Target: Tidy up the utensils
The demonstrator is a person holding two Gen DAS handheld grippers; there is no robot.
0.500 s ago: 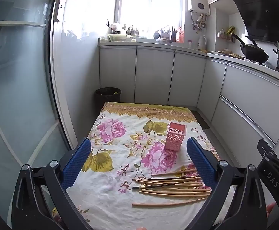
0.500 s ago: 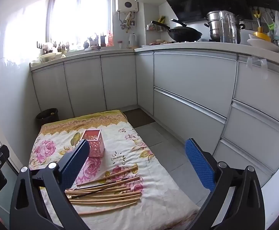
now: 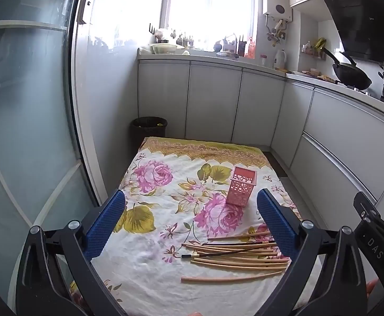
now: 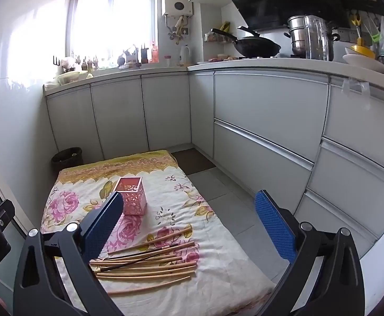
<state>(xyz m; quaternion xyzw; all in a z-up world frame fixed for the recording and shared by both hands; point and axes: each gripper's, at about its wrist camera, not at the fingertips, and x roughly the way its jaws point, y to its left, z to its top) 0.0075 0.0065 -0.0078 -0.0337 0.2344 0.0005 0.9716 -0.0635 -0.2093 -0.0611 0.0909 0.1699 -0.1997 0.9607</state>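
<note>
A pile of several wooden chopsticks (image 3: 239, 256), one of them dark, lies on a floral cloth (image 3: 149, 263) on the floor. It also shows in the right wrist view (image 4: 149, 260). A pink perforated square holder (image 3: 241, 189) stands upright beyond the pile; it also shows in the right wrist view (image 4: 132, 195). My left gripper (image 3: 190, 220) is open and empty, held above the cloth with the pile by its right finger. My right gripper (image 4: 189, 222) is open and empty, above the pile's right end.
Grey kitchen cabinets (image 4: 265, 121) run along the back and right. A dark waste bin (image 3: 149, 129) stands at the cloth's far left corner. A glass sliding door (image 3: 28, 121) is on the left. Bare floor tiles (image 4: 234, 210) lie right of the cloth.
Both grippers have shifted only slightly; the pile and the holder lie as before.
</note>
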